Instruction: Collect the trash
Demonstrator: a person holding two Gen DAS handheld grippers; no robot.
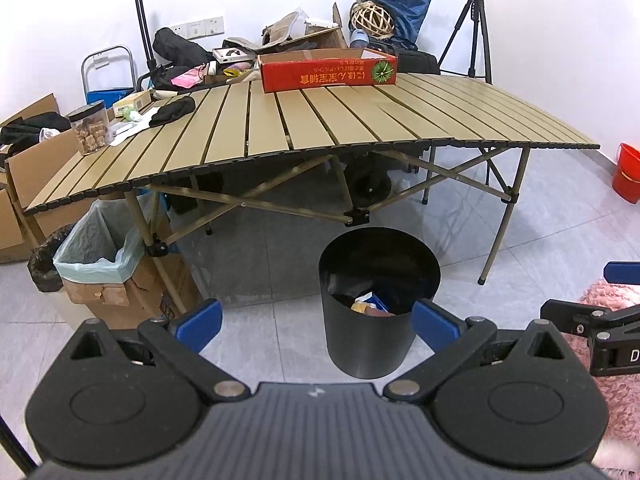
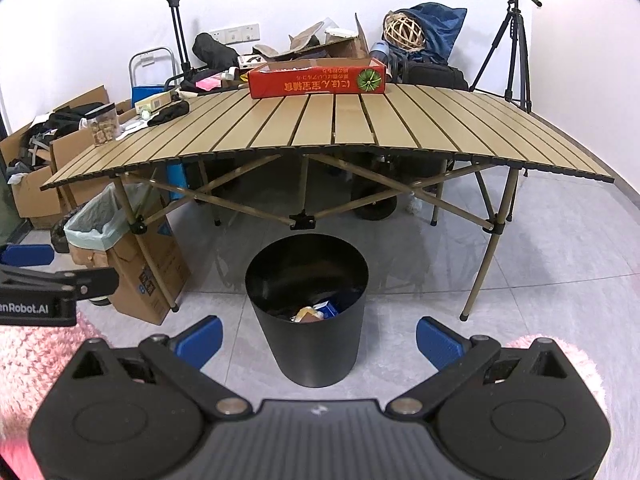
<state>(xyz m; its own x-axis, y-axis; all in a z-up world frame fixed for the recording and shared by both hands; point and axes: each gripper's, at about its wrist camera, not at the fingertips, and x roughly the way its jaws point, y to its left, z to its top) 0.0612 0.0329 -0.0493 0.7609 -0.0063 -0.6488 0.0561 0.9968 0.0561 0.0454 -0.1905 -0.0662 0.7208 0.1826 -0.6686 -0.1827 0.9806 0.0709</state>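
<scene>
A black round trash bin point(image 1: 370, 312) stands on the grey floor in front of the folding table; it also shows in the right wrist view point(image 2: 308, 316). Crumpled trash point(image 1: 370, 305) lies inside it, seen too in the right wrist view point(image 2: 316, 312). My left gripper point(image 1: 316, 326) is open and empty, held back from the bin, its blue pads point(image 1: 198, 324) either side of it. My right gripper point(image 2: 318, 340) is open and empty, just before the bin. Each gripper shows at the edge of the other's view.
A slatted tan table point(image 2: 360, 128) holds a red cardboard box point(image 2: 316, 76), a snack jar point(image 2: 105, 125) and black cloth point(image 2: 170, 113). A lined cardboard box point(image 1: 100, 256) stands at the table's left leg. A red bucket point(image 1: 627, 172), a tripod point(image 2: 516, 48) and a pink rug point(image 1: 616, 312) lie around.
</scene>
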